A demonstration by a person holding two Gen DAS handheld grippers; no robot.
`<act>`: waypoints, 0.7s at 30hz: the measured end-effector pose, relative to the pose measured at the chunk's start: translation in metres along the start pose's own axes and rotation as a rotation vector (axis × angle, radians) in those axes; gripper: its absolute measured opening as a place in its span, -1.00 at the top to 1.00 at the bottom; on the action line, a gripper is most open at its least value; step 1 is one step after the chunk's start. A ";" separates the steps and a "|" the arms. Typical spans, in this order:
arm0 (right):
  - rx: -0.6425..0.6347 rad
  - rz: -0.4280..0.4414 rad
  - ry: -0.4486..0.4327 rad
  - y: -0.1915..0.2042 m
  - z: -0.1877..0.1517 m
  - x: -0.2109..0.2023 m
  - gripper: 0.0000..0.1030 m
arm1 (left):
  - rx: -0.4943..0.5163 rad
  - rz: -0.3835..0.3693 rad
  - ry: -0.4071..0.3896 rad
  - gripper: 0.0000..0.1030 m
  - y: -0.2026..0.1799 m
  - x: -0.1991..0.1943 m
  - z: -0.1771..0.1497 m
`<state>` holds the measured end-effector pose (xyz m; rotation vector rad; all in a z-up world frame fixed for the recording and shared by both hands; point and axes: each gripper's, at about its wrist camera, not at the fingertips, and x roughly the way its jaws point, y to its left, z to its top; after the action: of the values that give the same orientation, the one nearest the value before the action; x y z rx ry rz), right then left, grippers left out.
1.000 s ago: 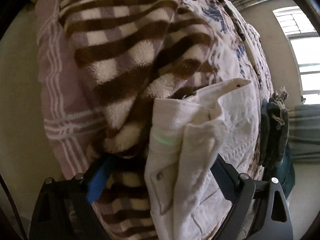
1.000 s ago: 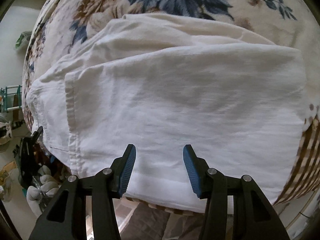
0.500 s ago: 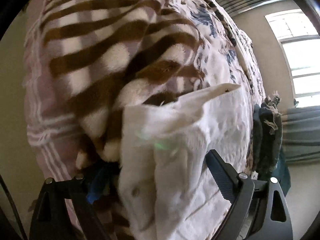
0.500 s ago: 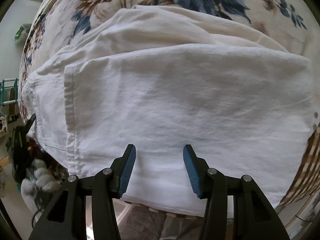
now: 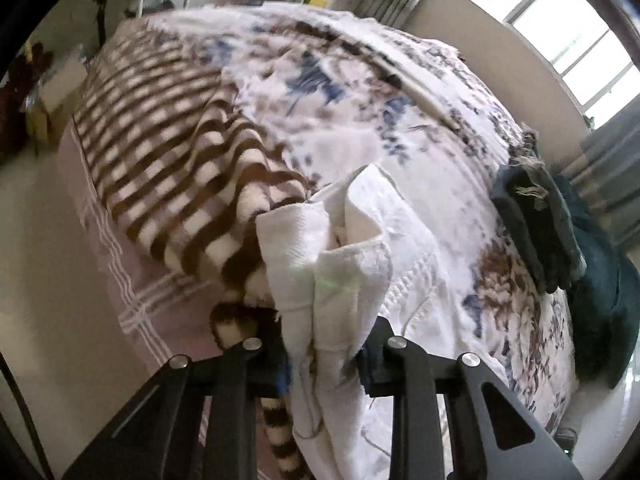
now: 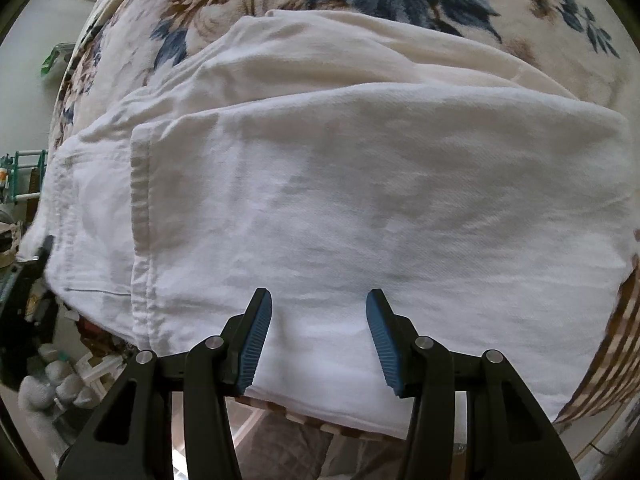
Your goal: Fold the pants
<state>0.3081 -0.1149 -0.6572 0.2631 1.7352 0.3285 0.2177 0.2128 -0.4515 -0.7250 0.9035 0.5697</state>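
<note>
White pants (image 6: pixel 360 200) lie folded flat on a bed, filling the right wrist view. One bunched end of the pants (image 5: pixel 352 248) rises off the bed in the left wrist view. My left gripper (image 5: pixel 324 344) holds that bunched end, its jaws closing with the cloth pinched between the pads. My right gripper (image 6: pixel 320 312) hovers half open over the near edge of the pants, with nothing between its blue pads (image 6: pixel 256 336).
A brown-and-white striped blanket (image 5: pixel 180 160) lies left of the pants on a floral bedspread (image 5: pixel 360 92). Dark folded clothes (image 5: pixel 540 232) sit at the bed's right edge. A window (image 5: pixel 560 32) is behind, and the bed's near edge (image 6: pixel 340 428) drops to the floor.
The left gripper's jaws came together on the bunched white cloth and it rose, so more of the bed and room shows. The right gripper stayed put.
</note>
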 end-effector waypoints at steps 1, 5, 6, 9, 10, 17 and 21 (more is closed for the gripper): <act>0.003 0.002 0.000 -0.004 0.000 -0.001 -0.01 | 0.002 -0.003 -0.007 0.56 -0.003 -0.005 0.000; 0.028 0.015 -0.009 -0.021 -0.005 -0.009 -0.01 | 0.010 0.008 -0.026 0.56 -0.008 -0.015 -0.003; 0.032 0.017 -0.010 -0.025 -0.006 -0.010 -0.01 | 0.003 0.015 -0.023 0.56 -0.006 -0.014 -0.004; 0.043 0.022 -0.005 -0.038 -0.011 -0.014 -0.01 | -0.030 0.030 -0.007 0.56 0.003 -0.017 -0.011; 0.047 0.026 -0.003 -0.043 -0.013 -0.015 -0.01 | -0.037 0.040 -0.006 0.57 0.006 -0.019 -0.014; 0.035 0.034 -0.001 -0.058 -0.020 -0.019 -0.01 | -0.031 0.046 -0.027 0.57 0.008 -0.025 -0.021; 0.040 0.040 0.003 -0.059 -0.019 -0.018 -0.01 | -0.154 0.006 0.057 0.30 0.038 0.018 -0.009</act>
<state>0.2929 -0.1775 -0.6586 0.3272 1.7423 0.3238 0.1951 0.2327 -0.4823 -0.8815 0.9219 0.6308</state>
